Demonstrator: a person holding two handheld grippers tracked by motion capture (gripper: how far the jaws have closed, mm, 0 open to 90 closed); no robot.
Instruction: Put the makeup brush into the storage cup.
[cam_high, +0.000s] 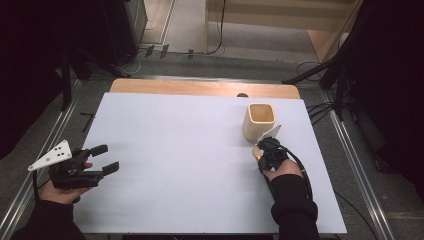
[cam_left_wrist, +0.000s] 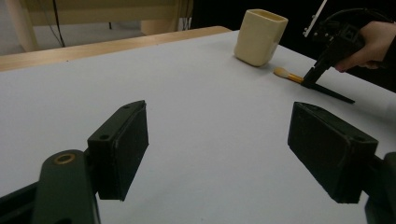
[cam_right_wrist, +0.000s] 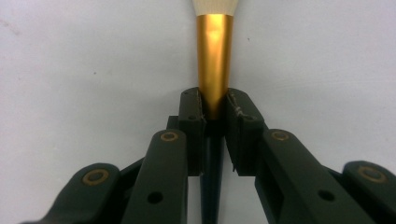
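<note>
Gripping the makeup brush (cam_right_wrist: 214, 56) by its gold ferrule, the right gripper (cam_high: 260, 148) has its jaws clamped tight on it while the brush lies flat on the surface (cam_high: 180, 150), just on the near side of the cream cup (cam_high: 260, 120). So the pick looks made but the lift is not; carrying the brush up and dropping it into the cup is, as I judge it, what remains. The left gripper (cam_high: 110, 159) rests idle near the left edge, jaws wide with nothing between them. Room is generous: the whole middle of the surface lies bare. The cup stands toward the far right, so the surface's right edge and far wooden strip (cam_high: 200, 88) are near
</note>
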